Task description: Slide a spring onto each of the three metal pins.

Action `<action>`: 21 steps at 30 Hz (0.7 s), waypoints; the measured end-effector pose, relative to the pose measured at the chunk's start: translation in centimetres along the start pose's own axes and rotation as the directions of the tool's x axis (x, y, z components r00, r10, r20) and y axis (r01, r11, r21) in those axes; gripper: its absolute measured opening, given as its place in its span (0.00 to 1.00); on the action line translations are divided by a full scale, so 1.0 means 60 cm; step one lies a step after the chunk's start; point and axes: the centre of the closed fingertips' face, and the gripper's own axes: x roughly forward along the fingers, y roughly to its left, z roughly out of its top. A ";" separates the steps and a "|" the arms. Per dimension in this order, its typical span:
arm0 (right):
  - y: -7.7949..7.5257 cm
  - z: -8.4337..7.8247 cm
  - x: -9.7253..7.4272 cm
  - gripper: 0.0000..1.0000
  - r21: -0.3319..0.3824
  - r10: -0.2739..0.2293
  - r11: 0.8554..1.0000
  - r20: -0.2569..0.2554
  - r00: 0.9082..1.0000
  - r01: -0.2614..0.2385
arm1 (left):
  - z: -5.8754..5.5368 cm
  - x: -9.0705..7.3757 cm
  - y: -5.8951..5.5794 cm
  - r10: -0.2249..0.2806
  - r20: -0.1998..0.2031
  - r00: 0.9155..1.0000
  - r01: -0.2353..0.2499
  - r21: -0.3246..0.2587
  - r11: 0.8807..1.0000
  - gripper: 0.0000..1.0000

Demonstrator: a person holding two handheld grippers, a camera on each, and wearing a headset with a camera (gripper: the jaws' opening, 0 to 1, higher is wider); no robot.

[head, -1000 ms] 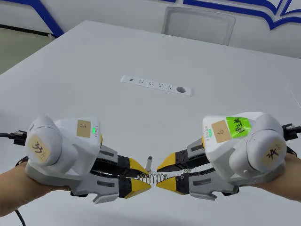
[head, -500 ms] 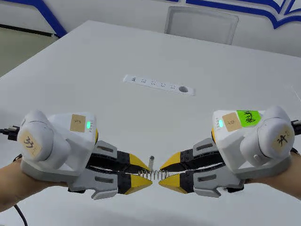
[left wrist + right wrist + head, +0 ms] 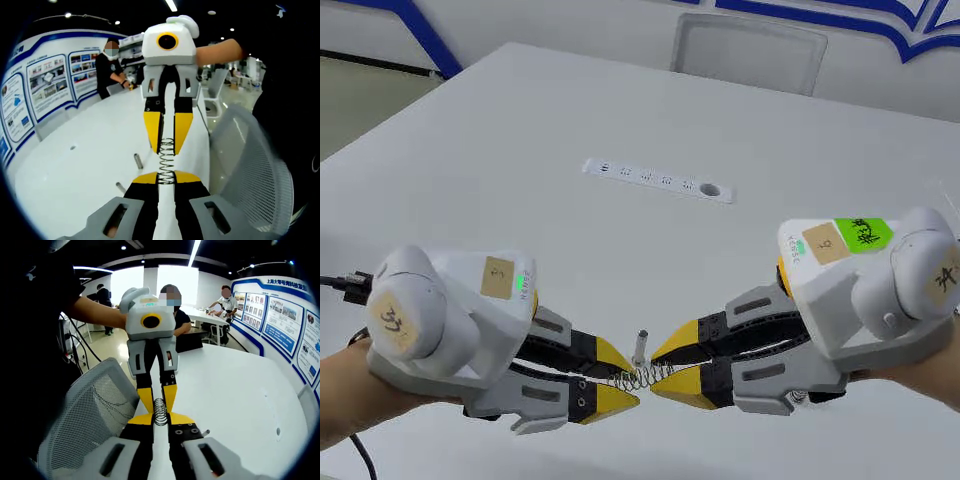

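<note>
Left tongs (image 3: 626,383) and right tongs (image 3: 660,373) each pinch one end of the spring (image 3: 642,377), held just beside an upright pin (image 3: 640,345). It looks light and bendy, likely to buckle; end coils seem the safest hold.

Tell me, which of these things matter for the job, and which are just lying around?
For the job: spring, pin, left gripper, right gripper.
Lying about: power strip, chair.

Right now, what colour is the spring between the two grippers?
The spring is silvery bare metal, clearest in the left gripper view.
</note>
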 end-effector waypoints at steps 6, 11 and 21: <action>-0.003 0.011 -0.001 0.11 0.025 -0.005 1.000 0.029 1.000 0.004 | 0.005 -0.006 0.006 0.012 0.018 1.000 -0.012 -0.008 1.000 0.10; 0.002 0.022 0.002 0.11 0.015 0.008 1.000 0.044 0.999 -0.009 | 0.003 -0.006 0.002 0.002 0.012 1.000 -0.002 -0.009 1.000 0.10; 0.000 0.052 0.013 0.11 0.025 0.007 1.000 0.101 0.995 -0.009 | 0.002 -0.001 0.005 0.007 0.006 1.000 -0.007 -0.004 1.000 0.10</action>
